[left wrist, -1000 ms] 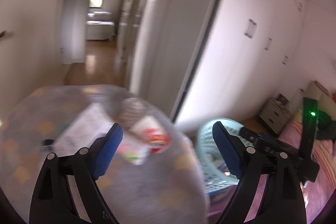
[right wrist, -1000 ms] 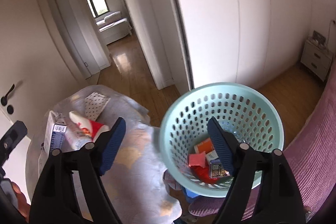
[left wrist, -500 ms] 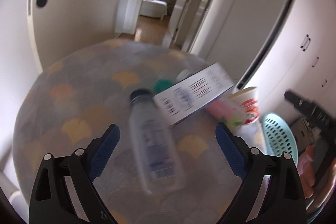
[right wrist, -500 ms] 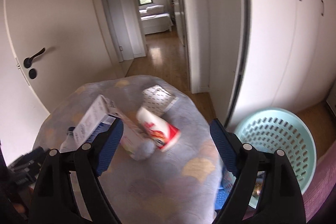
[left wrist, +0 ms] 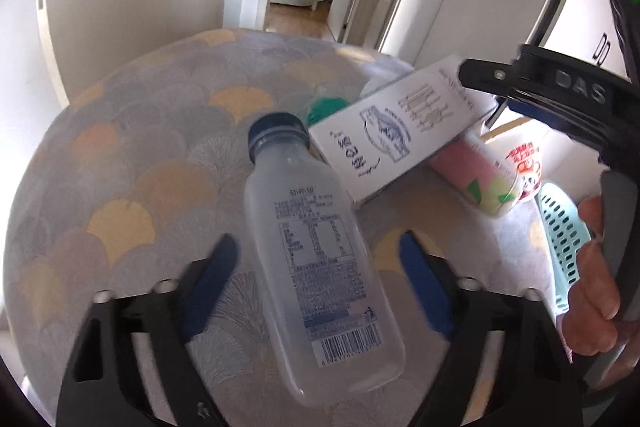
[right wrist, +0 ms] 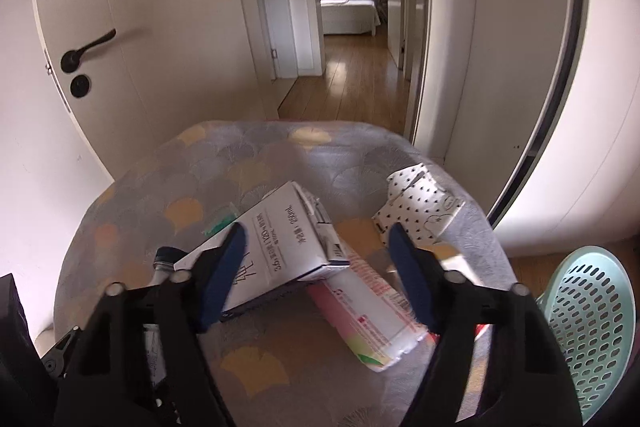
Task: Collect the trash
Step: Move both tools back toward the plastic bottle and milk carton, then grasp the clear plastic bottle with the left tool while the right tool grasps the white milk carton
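Left wrist view, clear bottle (left wrist: pixel 316 251) lying, blue-capped

Green-capped item (left wrist: pixel 326 109) mostly hidden behind carton (left wrist: pixel 394 127); cup (left wrist: pixel 524 163) partly occluded; basket (right wrist: pixel 592 327) cut off, perhaps half visible.

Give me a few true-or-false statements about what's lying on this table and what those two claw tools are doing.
1. The clear bottle lies on its side between the left gripper fingers. True; its jaws are closing.
2. The bottle's cap is red. False; it is dark blue.
3. The white carton rests partly on the pink tube. True.
4. The right gripper hangs over the basket. False; it is over the carton, the basket beside the table.
5. The table is bare wood. False; a patterned cloth covers it.
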